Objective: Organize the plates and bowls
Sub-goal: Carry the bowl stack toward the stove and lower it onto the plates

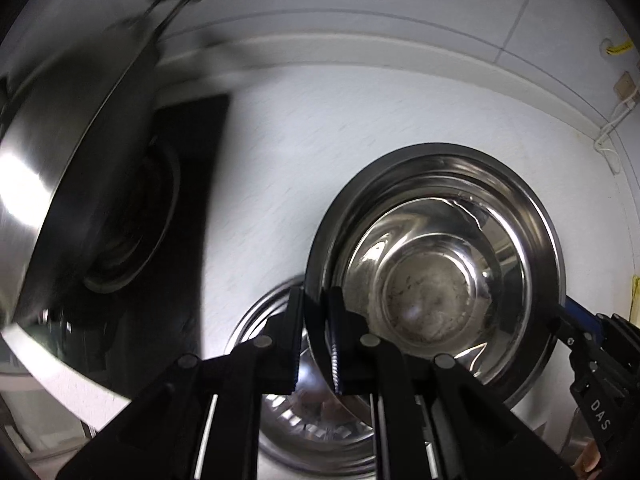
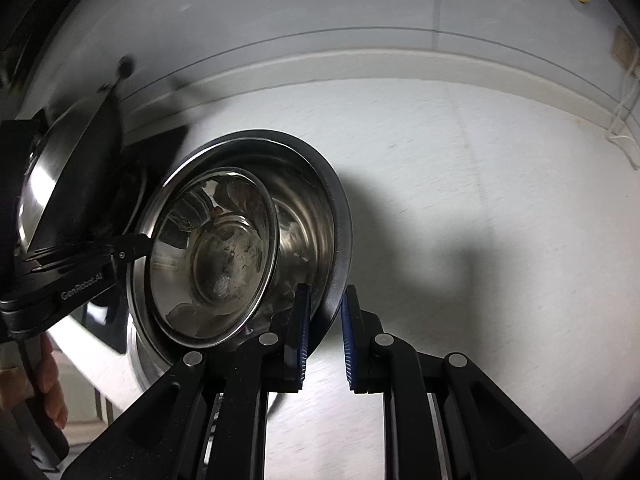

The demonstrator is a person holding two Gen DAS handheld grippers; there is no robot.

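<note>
A large steel bowl (image 1: 524, 216) with a smaller steel bowl (image 1: 432, 292) nested inside it hangs above the white counter, tilted. My left gripper (image 1: 316, 300) is shut on the large bowl's near left rim. The right gripper (image 1: 568, 328) pinches the opposite rim. In the right wrist view the large bowl (image 2: 308, 208) and the inner bowl (image 2: 216, 256) tip towards the camera. There my right gripper (image 2: 325, 320) is shut on the rim, and the left gripper (image 2: 134, 246) grips the far side. Another steel bowl (image 1: 288, 432) (image 2: 138, 360) sits on the counter below.
A big steel wok (image 1: 80, 160) (image 2: 52, 184) with a long handle stands on the black stove (image 1: 192, 152) at the left. The white counter (image 2: 480, 200) runs right to a raised back edge and tiled wall. A person's hand (image 2: 50, 384) holds the left gripper.
</note>
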